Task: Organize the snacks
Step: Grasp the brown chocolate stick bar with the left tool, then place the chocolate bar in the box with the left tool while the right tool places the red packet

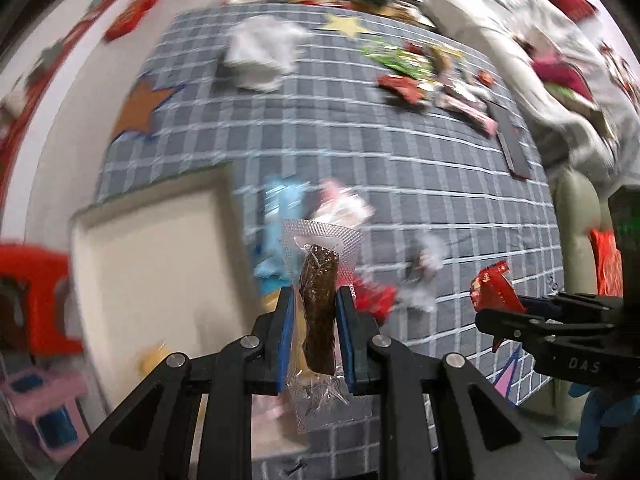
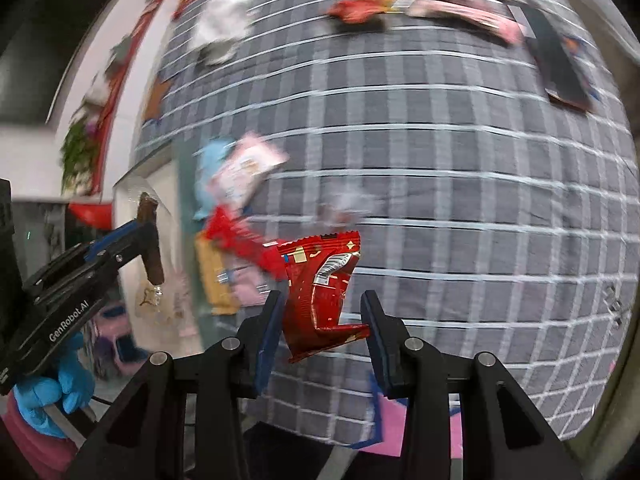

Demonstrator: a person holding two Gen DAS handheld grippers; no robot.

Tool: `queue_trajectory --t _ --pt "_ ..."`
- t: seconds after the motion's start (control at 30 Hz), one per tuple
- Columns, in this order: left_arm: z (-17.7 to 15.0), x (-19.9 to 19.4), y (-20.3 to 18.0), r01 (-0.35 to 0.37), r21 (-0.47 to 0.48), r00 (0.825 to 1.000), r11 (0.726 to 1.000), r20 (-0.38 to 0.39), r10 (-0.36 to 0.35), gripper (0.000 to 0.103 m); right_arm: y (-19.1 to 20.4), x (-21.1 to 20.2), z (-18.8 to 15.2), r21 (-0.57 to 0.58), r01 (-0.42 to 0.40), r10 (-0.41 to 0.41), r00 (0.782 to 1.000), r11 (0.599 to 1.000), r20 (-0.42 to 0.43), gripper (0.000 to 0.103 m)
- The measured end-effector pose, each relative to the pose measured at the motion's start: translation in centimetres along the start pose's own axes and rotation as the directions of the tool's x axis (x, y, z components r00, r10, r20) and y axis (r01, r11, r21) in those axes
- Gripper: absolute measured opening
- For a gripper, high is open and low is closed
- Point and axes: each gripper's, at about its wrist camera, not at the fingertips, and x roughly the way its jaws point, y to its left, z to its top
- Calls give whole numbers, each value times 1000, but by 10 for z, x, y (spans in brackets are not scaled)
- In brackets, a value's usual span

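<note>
Both tongs loaded, hanging over the checked cloth.

My left tongs (image 1: 314, 320) are pinching a clear packet with a dark brown stick (image 1: 319, 312) inside; its long axis runs straight out along the fingers, top end pointing away from me. My right tongs (image 2: 322, 322) are clamped on a crumpled red wrapper (image 2: 322, 288), standing roughly upright, torn edge up, bottom corner kinked toward the right finger. Beyond them, blurred, a loose pile of snacks (image 2: 232, 216) lies on the grey cloth (image 2: 440, 200), just beside a cream tray (image 1: 160, 272) at the left edge. More packets (image 1: 420, 76) sit well apart at the far side.
</note>
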Motion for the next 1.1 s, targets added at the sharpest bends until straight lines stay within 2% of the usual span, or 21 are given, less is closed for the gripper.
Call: queue_trajectory --t 0.23,0.37,0.53,0.6,0.67,0.7,0.73,0.77,0.83,0.87,1.0,1.07,1.1 --pt "-49 3 68 -84 -145 995 986 -68 75 23 99 29 3 -200 -56 42 997 978 -71 41" --pt "-68 11 89 -110 -199 991 974 -96 92 24 146 49 7 -277 -75 44 992 958 -116 41" --pt "-81 17 100 -138 -235 988 962 -103 117 28 178 73 8 -335 -54 1 987 941 -159 42" --pt "-85 16 101 -139 -238 988 961 -99 119 41 186 80 6 -347 -43 -20 984 937 -175 44" --pt "-88 12 103 -156 -243 987 957 -84 140 69 190 84 5 -348 -33 -33 982 937 -184 44" --pt "-89 9 104 -168 -245 985 955 -72 155 74 192 85 4 -347 -31 -37 982 937 -187 44" --pt "-90 6 104 -179 -250 984 952 -60 169 80 192 85 3 -347 -28 -40 981 937 -189 47" --pt "-90 5 105 -182 -255 983 950 -54 173 80 193 85 2 -348 -23 -46 981 937 -189 61" --pt "-90 2 108 -175 -270 985 947 -52 167 83 196 84 1 -349 -14 -52 982 937 -180 74" --pt "-89 2 109 -174 -275 985 946 -54 165 87 196 82 1 -351 -12 -52 984 936 -173 74" --pt "-86 3 111 -175 -274 984 946 -87 156 89 197 70 3 -363 6 -69 985 932 -161 75" --pt "-85 6 109 -194 -260 979 946 -119 168 89 196 63 3 -369 25 -85 986 929 -147 103" --pt "-85 6 108 -207 -251 976 946 -126 180 89 195 59 2 -373 40 -95 987 927 -131 103"
